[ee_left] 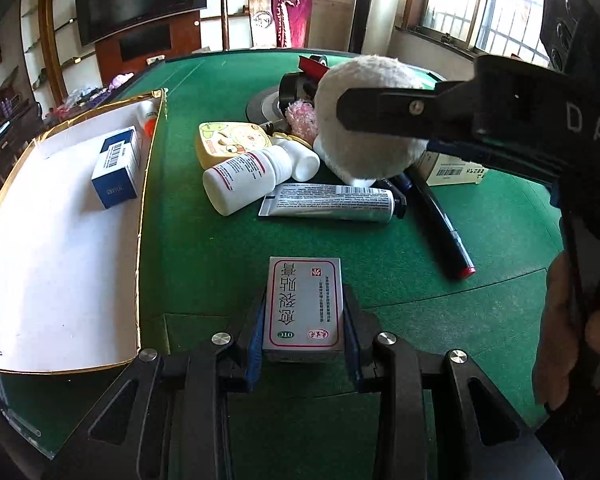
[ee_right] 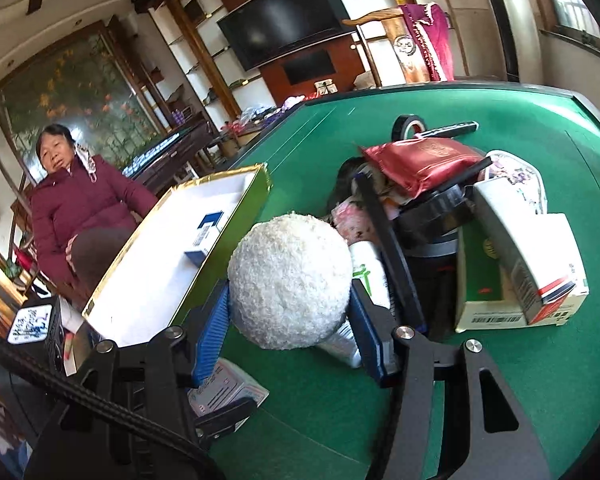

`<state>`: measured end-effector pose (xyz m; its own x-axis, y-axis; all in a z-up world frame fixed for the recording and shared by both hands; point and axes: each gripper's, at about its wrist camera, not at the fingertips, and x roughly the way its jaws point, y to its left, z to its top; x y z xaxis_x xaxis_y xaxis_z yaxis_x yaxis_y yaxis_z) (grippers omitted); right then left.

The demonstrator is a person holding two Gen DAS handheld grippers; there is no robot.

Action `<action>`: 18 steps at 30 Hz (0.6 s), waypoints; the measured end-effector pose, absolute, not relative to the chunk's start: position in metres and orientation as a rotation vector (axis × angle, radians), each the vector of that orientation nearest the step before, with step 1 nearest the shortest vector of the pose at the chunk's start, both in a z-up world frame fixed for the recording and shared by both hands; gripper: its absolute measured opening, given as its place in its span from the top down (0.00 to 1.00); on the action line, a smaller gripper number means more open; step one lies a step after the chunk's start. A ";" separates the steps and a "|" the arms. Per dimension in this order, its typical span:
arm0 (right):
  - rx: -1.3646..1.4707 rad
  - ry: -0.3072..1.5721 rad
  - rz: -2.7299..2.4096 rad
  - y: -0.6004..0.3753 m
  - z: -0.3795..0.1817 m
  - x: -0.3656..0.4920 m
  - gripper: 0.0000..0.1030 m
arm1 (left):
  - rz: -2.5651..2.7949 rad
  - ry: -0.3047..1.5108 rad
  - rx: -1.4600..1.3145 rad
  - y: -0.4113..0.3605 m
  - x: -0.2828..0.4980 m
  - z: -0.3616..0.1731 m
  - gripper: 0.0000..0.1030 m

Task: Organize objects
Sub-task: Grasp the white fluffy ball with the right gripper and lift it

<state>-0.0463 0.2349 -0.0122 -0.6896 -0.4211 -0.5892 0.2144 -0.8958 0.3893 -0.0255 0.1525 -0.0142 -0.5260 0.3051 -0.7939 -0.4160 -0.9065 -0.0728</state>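
Observation:
My left gripper (ee_left: 305, 306) is shut on a flat white medicine box (ee_left: 305, 300) with a red-bordered label, held low over the green table (ee_left: 204, 264). The box's far end sticks out past the blue pads. My right gripper (ee_right: 290, 320) is shut on a white fluffy ball (ee_right: 290, 280), its blue pads pressing both sides. In the left wrist view this ball (ee_left: 364, 152) hangs above the pile, with one black right fingertip (ee_left: 380, 108) across it. To the left lies a gold-rimmed white tray (ee_left: 52, 264) (ee_right: 152, 292) holding a blue-and-white box (ee_left: 116, 168) (ee_right: 208, 232) and a small orange-capped bottle (ee_left: 148, 116).
The pile holds a white pill bottle (ee_left: 244, 180), a silver tube (ee_left: 332, 202), a black marker (ee_left: 440, 228) and a yellow cartoon case (ee_left: 232, 140). A red pouch (ee_right: 420, 160), a tape roll (ee_right: 408, 124) and an open carton (ee_right: 520, 280) lie farther right. A person in a maroon jacket (ee_right: 80, 200) sits beyond the tray.

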 end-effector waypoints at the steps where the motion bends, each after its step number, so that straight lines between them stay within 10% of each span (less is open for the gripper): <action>1: 1.000 -0.407 -2.575 0.233 -0.013 -0.046 0.45 | 2.435 0.182 -1.215 0.152 -0.024 -0.015 0.72; 18: 0.981 -0.371 -2.628 0.231 -0.006 -0.045 0.45 | 2.431 0.187 -1.216 0.153 -0.020 -0.015 0.72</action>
<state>-0.0448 0.2310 -0.0061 -0.7171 -0.3741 -0.5880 0.1967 -0.9181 0.3441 -0.0196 0.1529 -0.0149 -0.5328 0.3029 -0.7902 -0.4203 -0.9052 -0.0636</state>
